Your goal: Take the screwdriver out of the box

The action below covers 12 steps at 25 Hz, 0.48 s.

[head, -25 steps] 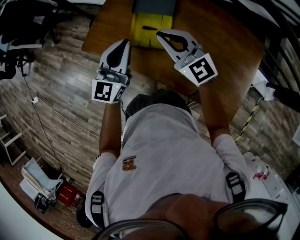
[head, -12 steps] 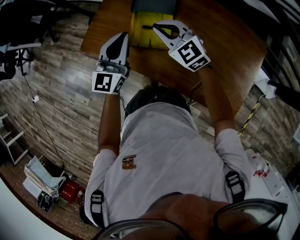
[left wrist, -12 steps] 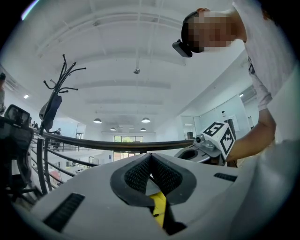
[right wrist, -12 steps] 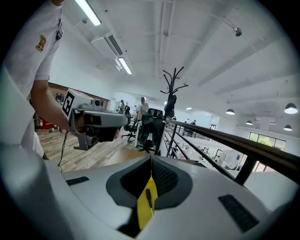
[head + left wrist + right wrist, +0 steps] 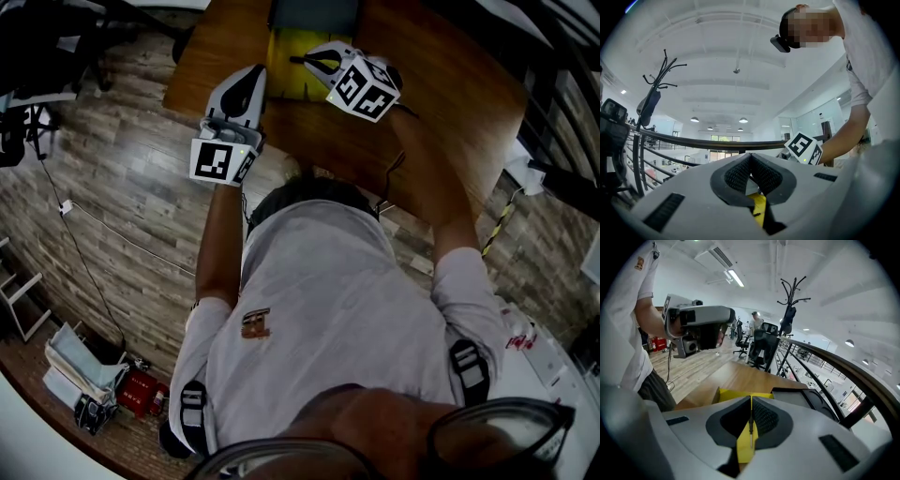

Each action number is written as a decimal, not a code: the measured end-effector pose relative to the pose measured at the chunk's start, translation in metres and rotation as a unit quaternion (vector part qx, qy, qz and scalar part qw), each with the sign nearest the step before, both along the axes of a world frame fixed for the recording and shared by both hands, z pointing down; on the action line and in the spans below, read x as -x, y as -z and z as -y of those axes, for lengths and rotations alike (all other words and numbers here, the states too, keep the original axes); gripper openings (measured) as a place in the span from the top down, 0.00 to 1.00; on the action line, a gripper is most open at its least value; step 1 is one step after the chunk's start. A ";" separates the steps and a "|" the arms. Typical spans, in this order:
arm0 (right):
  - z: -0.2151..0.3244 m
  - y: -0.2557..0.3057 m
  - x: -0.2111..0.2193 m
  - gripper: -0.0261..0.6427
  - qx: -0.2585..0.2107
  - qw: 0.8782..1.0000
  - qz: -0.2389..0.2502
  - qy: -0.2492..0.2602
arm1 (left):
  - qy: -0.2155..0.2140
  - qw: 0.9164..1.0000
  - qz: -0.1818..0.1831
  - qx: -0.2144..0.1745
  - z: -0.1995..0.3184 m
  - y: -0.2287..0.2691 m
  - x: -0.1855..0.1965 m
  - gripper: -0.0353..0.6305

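On wooden table [image 5: 450, 84], open yellow box [image 5: 286, 80], right gripper [image 5: 311, 57] pinching screwdriver [image 5: 750, 427] over it, left gripper [image 5: 255, 75] closed, empty.

**Counts of items in view.** Grippers, two: left gripper [image 5: 253, 73] and right gripper [image 5: 302, 59], each bearing one marker cube [image 5: 223, 161], so two cubes in all. Desk [image 5: 450, 94], one. On the desk: box [image 5: 284, 42], one, yellow; tray [image 5: 314, 13], one, dark. Screwdriver [image 5: 750, 430], one. Coat stand [image 5: 790, 296], one. Persons, two: the holder [image 5: 328, 300] of the grippers, and a distant figure [image 5: 753, 320] beside at least two chairs [image 5: 763, 345].
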State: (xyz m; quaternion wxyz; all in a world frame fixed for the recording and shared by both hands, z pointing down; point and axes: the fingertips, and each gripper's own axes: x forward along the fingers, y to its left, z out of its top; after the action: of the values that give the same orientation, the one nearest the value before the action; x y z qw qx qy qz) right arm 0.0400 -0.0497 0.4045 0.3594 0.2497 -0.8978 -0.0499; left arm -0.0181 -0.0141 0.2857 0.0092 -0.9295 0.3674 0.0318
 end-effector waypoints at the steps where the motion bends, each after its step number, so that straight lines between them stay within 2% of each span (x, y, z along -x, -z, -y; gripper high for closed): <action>1: 0.001 -0.006 0.001 0.91 0.006 1.000 -0.012 0.003 | 0.000 1.000 -0.001 0.000 0.001 0.000 0.001 0.92; 12: 0.013 -0.057 0.009 0.91 0.077 0.993 -0.085 0.022 | 0.014 1.000 -0.007 0.000 0.003 -0.001 0.028 0.92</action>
State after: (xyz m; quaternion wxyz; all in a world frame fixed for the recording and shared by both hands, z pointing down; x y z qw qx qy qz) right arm 0.0310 -0.0625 0.4615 0.4513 0.1962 -0.8705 -0.0099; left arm -0.0458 -0.0167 0.2866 0.0070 -0.9240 0.3803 0.0383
